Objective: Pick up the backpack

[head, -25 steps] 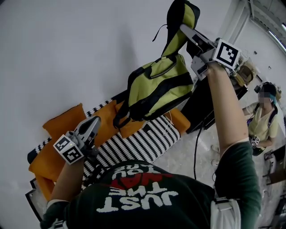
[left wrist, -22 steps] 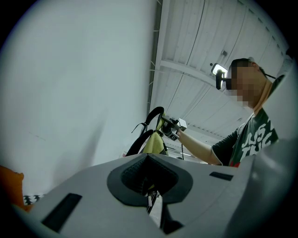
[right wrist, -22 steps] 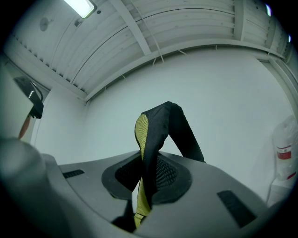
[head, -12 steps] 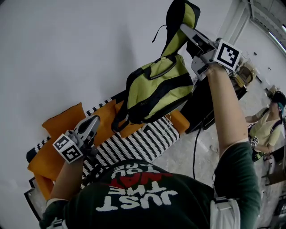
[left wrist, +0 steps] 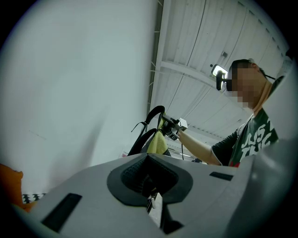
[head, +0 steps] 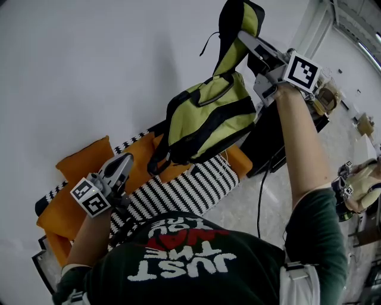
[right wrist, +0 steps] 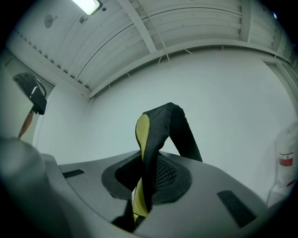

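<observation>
Rising behind as white wall [head: 89, 59], lying below as orange cushions [head: 83, 159] on striped sofa [head: 190, 190], glowing overhead as tube light [right wrist: 87, 5].

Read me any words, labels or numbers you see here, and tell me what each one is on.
"JUST THE": white, upside down in the head view, on the person's dark shirt.
"YOU": same shirt; the red word beside it is unreadable.
Red label on the white container: too blurred.
Marker cubes: patterns, no text.

Head view steeply down, gripper views close along jaws, facing upward; all share backpack [head: 208, 119]
</observation>
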A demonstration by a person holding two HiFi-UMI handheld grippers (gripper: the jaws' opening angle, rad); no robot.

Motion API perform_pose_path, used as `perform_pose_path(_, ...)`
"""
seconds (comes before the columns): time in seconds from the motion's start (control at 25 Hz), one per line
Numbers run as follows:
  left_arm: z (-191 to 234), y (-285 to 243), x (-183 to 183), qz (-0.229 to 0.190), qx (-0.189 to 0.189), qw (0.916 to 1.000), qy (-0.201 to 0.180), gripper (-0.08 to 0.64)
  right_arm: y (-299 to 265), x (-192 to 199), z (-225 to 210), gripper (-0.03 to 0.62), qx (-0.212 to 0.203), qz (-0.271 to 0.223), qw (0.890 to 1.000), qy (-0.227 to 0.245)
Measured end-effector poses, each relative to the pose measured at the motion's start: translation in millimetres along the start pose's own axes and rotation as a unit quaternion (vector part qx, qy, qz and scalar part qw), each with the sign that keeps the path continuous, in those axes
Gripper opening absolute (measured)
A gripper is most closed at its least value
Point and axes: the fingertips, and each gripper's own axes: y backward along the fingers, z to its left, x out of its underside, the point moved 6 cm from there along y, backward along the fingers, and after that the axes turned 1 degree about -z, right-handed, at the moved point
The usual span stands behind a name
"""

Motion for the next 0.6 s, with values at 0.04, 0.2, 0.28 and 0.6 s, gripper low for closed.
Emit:
perform_pose_path(0.04, -0.1, 0.3, 0.1, 0.000, 0.000, 1.0000, 0.000, 0.005, -0.1, 0.2, 0.3, 0.060, 0.000, 0.001, 1.000, 0.000)
perform_pose_path(0.2, 0.0, 1.7, -1.4, -0.001, -0.001, 1.0000, -0.001, 0.005, -1.2, 0.0, 1.3, 0.060, 0.001, 0.004, 1.000, 0.005)
perform_pose_path(0.28, 0.1, 2.0, -2.0, -0.002, -0.001, 1.0000, -0.001, 0.005, -1.6, -0.1, 1.3, 0.060, 0.001, 0.005, 1.000, 0.005)
perform_pose_path(0.6, -0.7, 3.1, -1.7, -0.002, -0.003, 1.0000, -0.001, 0.005, -2.3, 0.0, 1.9, 0.060, -0.001, 0.008, 1.000, 0.009)
